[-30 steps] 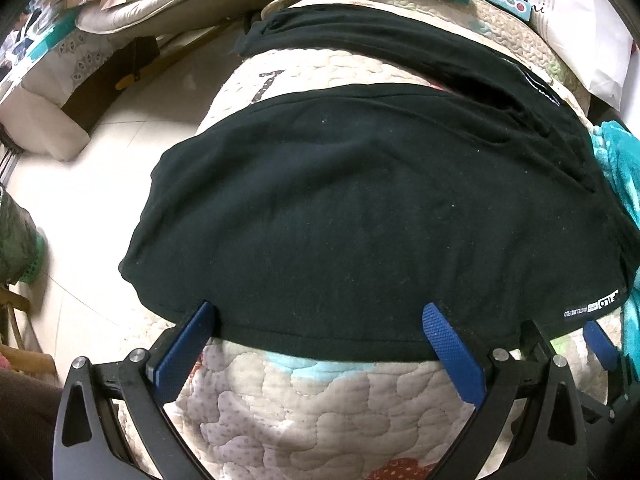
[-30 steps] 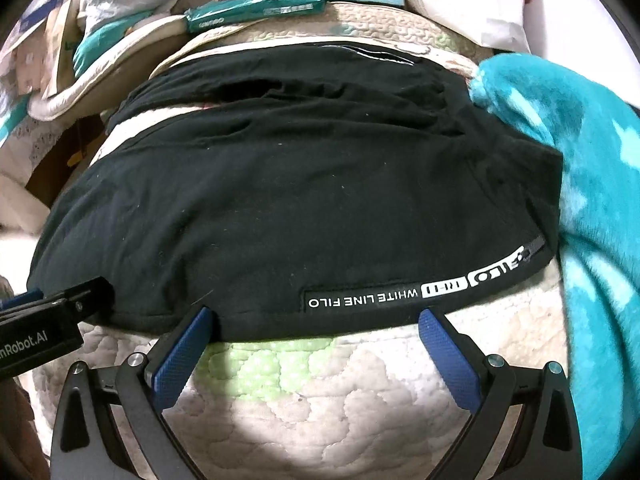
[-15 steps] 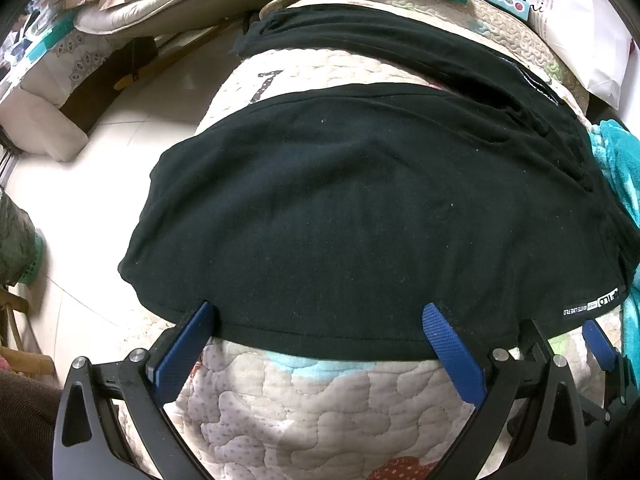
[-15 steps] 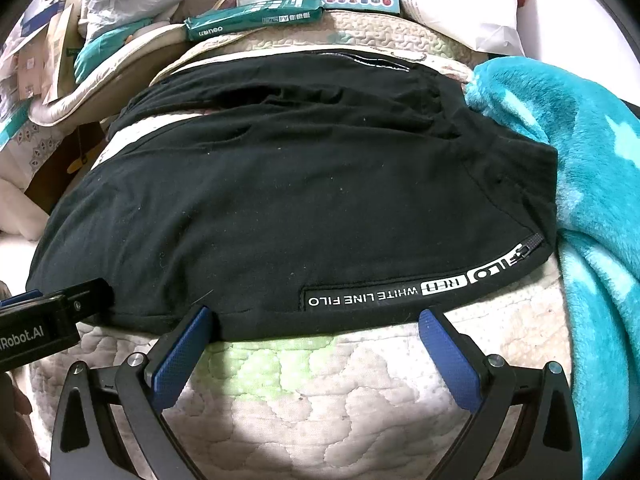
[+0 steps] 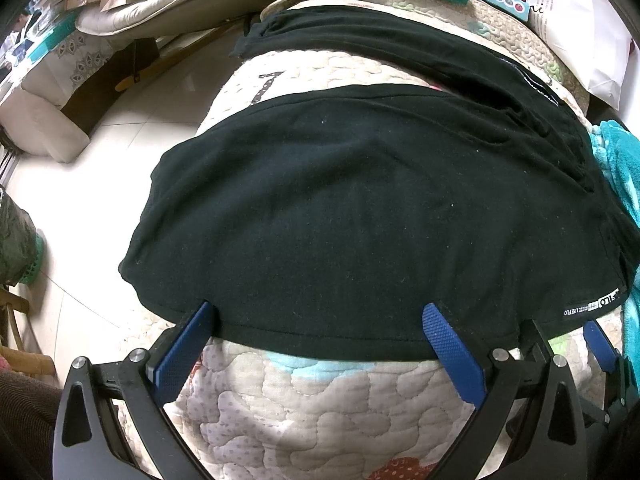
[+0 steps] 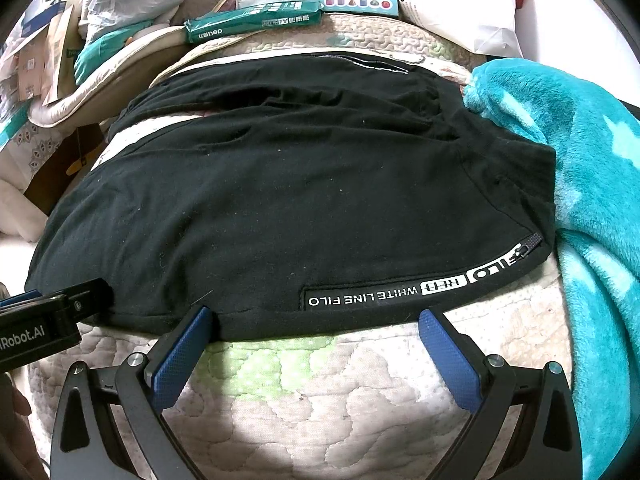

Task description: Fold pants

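Black pants (image 5: 360, 208) lie spread flat on a quilted bed cover (image 5: 320, 408), both legs running to the left. They also show in the right wrist view (image 6: 288, 208), with a white-lettered label (image 6: 384, 294) along the near edge. My left gripper (image 5: 320, 320) is open, its blue fingertips at the near hem of the pants. My right gripper (image 6: 316, 324) is open at the same near edge, just below the label. The right gripper's fingers (image 5: 596, 340) show at the right of the left wrist view.
A teal fleece blanket (image 6: 568, 184) lies right of the pants. Green boxes (image 6: 252, 20) and a white bag (image 6: 452, 0) sit at the far side of the bed. The bed's left edge drops to a tiled floor (image 5: 80, 200) with cushions and clutter.
Both grippers have stayed open at the near edge of the pants. The right wrist view has tilted slightly, showing more of the far clutter. The pants have not moved.
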Motion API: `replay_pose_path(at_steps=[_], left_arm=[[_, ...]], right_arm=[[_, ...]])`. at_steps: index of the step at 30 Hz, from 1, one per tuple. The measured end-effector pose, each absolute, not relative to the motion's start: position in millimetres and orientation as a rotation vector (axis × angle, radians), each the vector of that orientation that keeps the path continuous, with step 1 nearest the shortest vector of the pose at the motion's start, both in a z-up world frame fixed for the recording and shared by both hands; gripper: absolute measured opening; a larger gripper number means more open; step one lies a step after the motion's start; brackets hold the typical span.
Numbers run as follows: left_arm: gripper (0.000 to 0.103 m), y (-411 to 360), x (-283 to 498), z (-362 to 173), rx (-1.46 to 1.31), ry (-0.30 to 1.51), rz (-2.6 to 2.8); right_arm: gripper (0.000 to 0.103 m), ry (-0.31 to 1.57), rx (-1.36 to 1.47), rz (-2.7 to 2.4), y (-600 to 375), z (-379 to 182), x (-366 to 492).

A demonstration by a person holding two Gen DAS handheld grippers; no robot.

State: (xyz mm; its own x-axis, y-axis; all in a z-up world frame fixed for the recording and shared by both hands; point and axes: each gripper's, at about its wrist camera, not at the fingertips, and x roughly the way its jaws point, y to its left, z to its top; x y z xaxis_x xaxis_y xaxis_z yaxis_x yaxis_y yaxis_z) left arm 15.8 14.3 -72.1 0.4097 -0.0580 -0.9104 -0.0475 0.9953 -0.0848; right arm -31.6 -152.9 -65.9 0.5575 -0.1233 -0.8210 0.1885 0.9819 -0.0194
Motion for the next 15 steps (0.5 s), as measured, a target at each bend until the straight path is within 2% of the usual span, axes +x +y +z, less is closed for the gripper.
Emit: replay_pose_path(at_steps=[15], left_arm=[[0.103,13.3,17.4,-69.8,-0.094,1.157,-0.009]], right_arm=[[0.103,0.954,0.072,-0.182,-152.8,-65.6,-32.0]])
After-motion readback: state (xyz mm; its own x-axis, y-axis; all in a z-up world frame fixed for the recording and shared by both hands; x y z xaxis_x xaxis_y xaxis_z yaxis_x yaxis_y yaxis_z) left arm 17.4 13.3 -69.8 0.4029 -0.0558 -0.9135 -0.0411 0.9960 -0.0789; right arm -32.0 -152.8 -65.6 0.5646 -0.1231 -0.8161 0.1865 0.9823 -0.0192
